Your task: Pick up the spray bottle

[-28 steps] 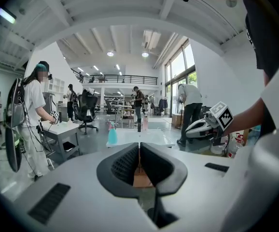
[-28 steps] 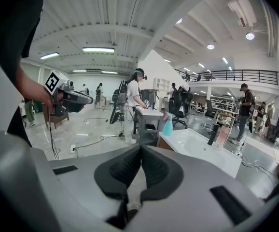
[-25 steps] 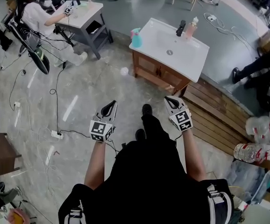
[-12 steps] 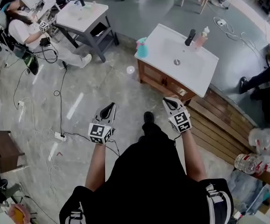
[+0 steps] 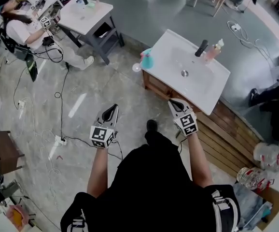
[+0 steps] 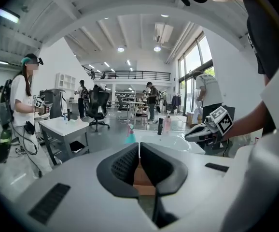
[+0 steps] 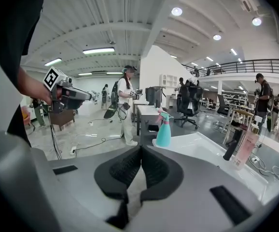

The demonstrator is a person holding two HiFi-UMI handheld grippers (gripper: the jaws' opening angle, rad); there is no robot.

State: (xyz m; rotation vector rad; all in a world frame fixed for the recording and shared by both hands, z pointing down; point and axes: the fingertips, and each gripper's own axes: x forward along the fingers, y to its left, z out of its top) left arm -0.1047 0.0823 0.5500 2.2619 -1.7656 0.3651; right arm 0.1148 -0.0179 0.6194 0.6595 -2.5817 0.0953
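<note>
Left gripper [image 5: 111,109] and right gripper [image 5: 174,103] are standing nearer the sink [image 5: 202,93] than a second ago, jaws pressed together, empty. Spray bottle [image 5: 146,59] is standing upright on the sink's left corner, well ahead of both fingertips: teal body, pink head. Faucet [image 5: 201,47] and pink bottle [image 5: 214,50] are standing at the basin's far rim.

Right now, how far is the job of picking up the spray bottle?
Done: nothing; the spray bottle stands untouched on a corner of the sink counter. In hand: the left gripper and right gripper, both shut and empty, point toward the counter, short of it. Left: reach the bottle, open one gripper, close on it, lift.
</note>
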